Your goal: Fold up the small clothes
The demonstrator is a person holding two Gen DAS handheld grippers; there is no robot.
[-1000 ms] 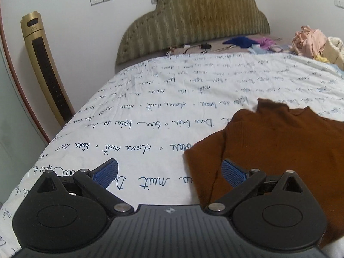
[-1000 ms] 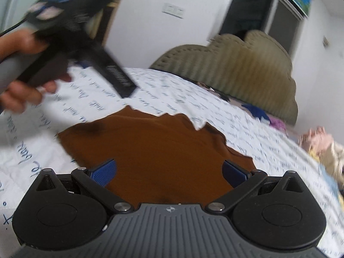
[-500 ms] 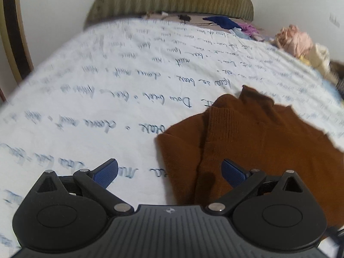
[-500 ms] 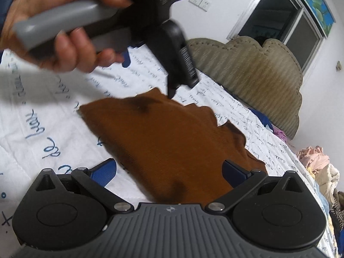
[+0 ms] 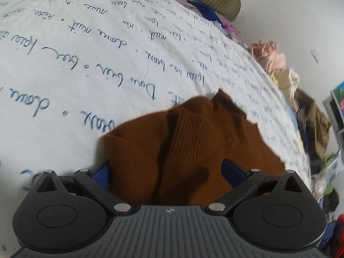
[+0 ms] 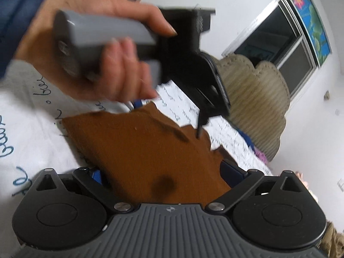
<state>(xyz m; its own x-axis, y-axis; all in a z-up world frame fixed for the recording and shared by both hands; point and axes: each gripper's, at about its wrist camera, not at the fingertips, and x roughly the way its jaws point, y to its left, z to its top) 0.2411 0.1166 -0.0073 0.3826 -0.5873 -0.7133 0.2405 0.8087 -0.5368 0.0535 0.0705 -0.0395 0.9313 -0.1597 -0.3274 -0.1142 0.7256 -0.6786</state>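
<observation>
A small brown knit sweater (image 5: 187,142) lies on the white bed sheet (image 5: 86,60) with blue handwriting print. My left gripper (image 5: 165,171) is open, its blue-padded jaws straddling the sweater's near edge by a folded sleeve. In the right wrist view the same sweater (image 6: 137,150) lies flat, and my right gripper (image 6: 160,172) is open with its jaws on either side of the sweater's near edge. The left gripper, held by a hand (image 6: 103,64), hovers over the sweater's far side with one fingertip (image 6: 198,129) touching the cloth.
A padded olive headboard (image 6: 258,99) stands at the bed's far end. Piles of pink, cream and dark clothes (image 5: 275,64) line the bed's right edge. Blue and purple cloth (image 5: 210,15) lies near the headboard. A dark window (image 6: 273,40) is in the wall.
Both grippers have moved down and forward onto the sweater; each pair of jaws now straddles its edge. The left gripper has tilted and come close over the sweater's far side.
</observation>
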